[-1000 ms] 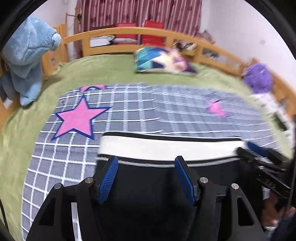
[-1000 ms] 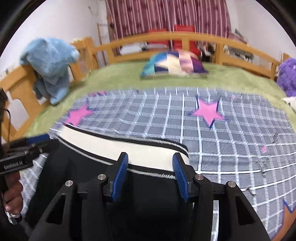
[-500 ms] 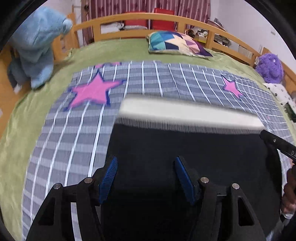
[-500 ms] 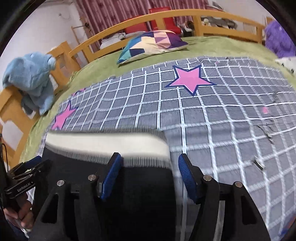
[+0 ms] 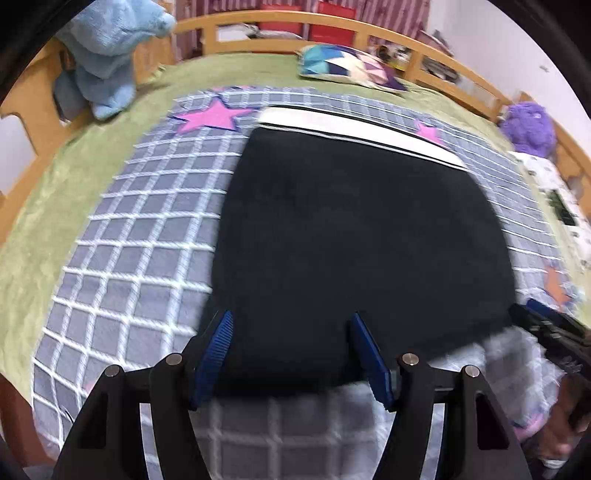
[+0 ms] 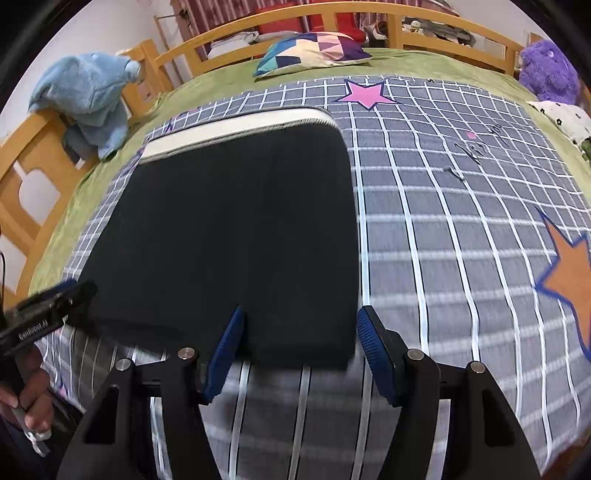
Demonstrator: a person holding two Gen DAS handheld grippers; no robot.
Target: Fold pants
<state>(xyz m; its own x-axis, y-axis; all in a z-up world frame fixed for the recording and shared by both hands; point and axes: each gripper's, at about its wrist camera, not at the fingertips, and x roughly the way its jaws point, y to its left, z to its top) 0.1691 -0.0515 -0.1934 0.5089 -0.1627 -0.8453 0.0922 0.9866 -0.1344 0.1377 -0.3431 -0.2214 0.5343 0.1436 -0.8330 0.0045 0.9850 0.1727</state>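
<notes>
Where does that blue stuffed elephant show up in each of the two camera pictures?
Left wrist view: the blue stuffed elephant is at the top left, draped over the wooden bed rail.
Right wrist view: the elephant sits at the upper left, again over the rail.
Shared landmark: the patchwork pillow lies on the green blanket near the far rail in both.

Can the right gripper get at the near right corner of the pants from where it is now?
Probably yes. The right gripper is open with the corner of the black pants right between its fingers, and only bare checked bedspread lies around it.
</notes>
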